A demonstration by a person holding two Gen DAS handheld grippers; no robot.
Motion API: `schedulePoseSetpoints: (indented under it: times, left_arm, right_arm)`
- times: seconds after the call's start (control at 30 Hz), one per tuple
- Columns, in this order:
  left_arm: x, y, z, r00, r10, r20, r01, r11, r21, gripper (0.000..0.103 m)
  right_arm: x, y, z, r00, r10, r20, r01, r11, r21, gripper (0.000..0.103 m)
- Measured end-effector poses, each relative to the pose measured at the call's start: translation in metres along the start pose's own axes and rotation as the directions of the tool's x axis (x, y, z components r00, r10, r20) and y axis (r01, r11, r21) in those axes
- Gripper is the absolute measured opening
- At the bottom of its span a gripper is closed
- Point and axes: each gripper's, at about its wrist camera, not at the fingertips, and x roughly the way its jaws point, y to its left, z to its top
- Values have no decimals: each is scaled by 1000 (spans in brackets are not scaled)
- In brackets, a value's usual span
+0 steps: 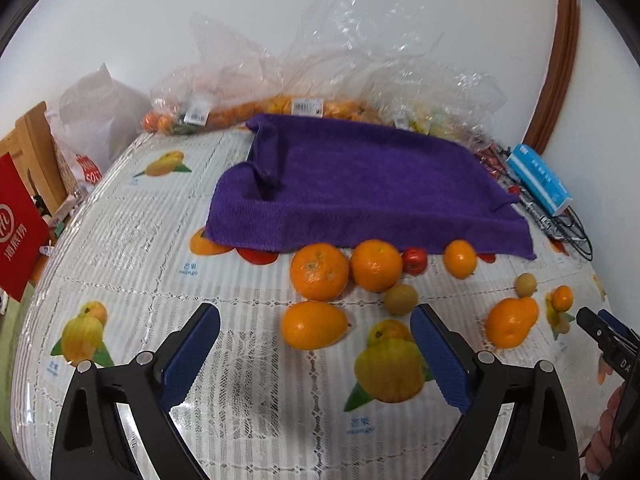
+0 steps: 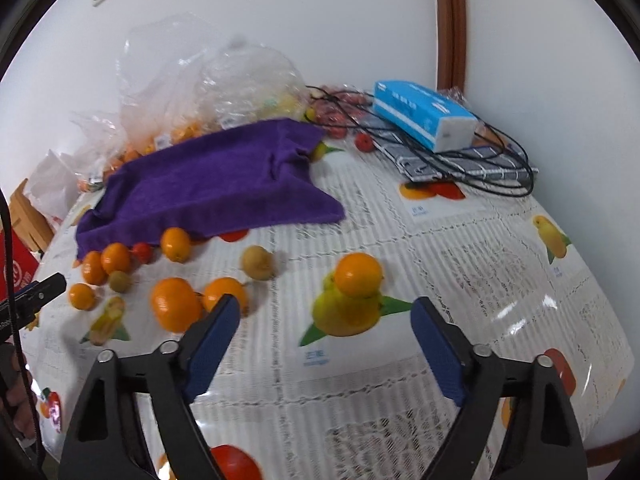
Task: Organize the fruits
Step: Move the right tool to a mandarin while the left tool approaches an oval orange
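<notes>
Several oranges lie loose on the fruit-print tablecloth point(image 1: 120, 264) in front of a purple towel point(image 1: 360, 184). My left gripper point(image 1: 315, 314) is open, and an oval orange point(image 1: 314, 325) lies between its fingertips without touching the pads. Just beyond are two larger oranges point(image 1: 319, 271), a small red fruit point(image 1: 414, 260) and a brownish round fruit point(image 1: 401, 299). My right gripper point(image 2: 326, 302) is open over a printed mango, just short of an orange point(image 2: 358, 274). Two more oranges point(image 2: 176, 304) sit by its left finger.
Clear plastic bags of fruit point(image 1: 280, 92) pile up against the wall behind the towel. A blue tissue pack point(image 2: 424, 116), black cables point(image 2: 500, 176) and a checked cloth lie at the back right. A red bag point(image 1: 20, 224) and a white bag stand off the table's left edge.
</notes>
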Motion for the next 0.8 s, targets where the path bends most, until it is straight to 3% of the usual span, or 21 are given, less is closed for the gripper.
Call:
schedulePoseSetpoints:
  times: [0.3,0.47,0.6,0.8]
  left_arm:
    - [13,7,1,1000,-3,-4,3,1000,5,94]
    - [20,9,3,999,-27,-22,27,1000,-11,94]
    - [26,13,1,999,-37,-36,37,999,-16,94]
    - [31,16,-1,998,-47,-51,46,999,-18,93]
  right_arm:
    - [40,-13,3,998,-58,-27,57,998,-24,57]
    - [58,-20,8,997,-61,-45,60,998,-10,53]
    - [66,-20,13,997,-46,-63,46,999,-2,37]
    - [65,-13,13,998,-39,-50,38,999,-18,36]
